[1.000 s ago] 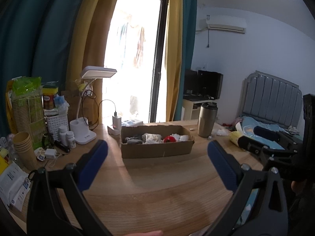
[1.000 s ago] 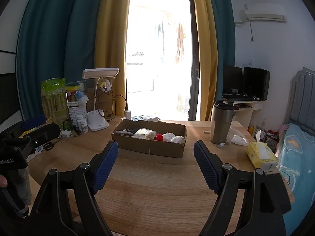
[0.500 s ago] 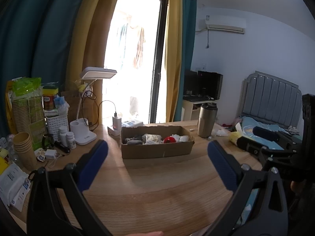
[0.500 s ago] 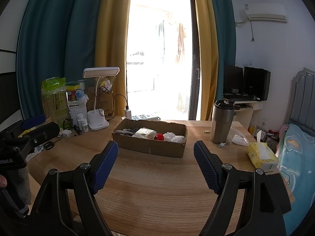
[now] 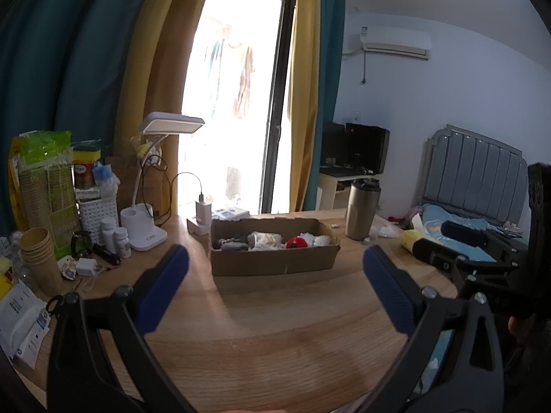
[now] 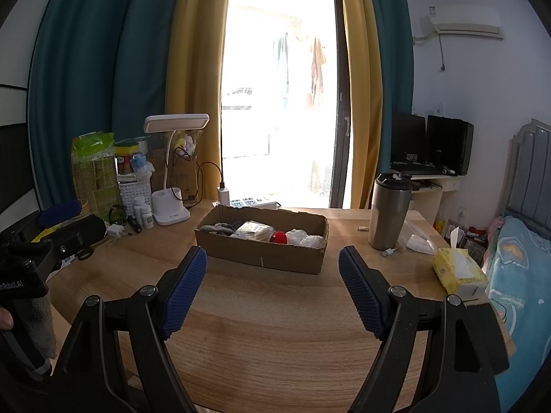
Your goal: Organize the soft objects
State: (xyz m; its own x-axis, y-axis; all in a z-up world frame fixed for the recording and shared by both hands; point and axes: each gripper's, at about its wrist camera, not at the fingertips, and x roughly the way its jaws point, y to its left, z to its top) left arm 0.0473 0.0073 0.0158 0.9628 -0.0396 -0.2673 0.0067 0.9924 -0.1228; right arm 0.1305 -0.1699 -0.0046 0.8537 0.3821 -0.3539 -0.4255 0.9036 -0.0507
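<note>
At the far middle of the wooden table [image 6: 275,344] we see the soft objects [image 6: 261,232] lying together inside the cardboard box [image 6: 265,256]; our left gripper [image 5: 275,285] and right gripper [image 6: 272,289] hover wide open, empty, so sorting may be finished or waiting

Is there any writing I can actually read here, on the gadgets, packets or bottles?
"nRobot.AI", cut off at the frame edge: on the left gripper's body, seen at the left edge of the right view.
Can, green packet, pill bottles, leaflets, air conditioner sticker: print too small or blurred to read.
Cardboard box, tumbler, tissue pack: no readable text.
</note>
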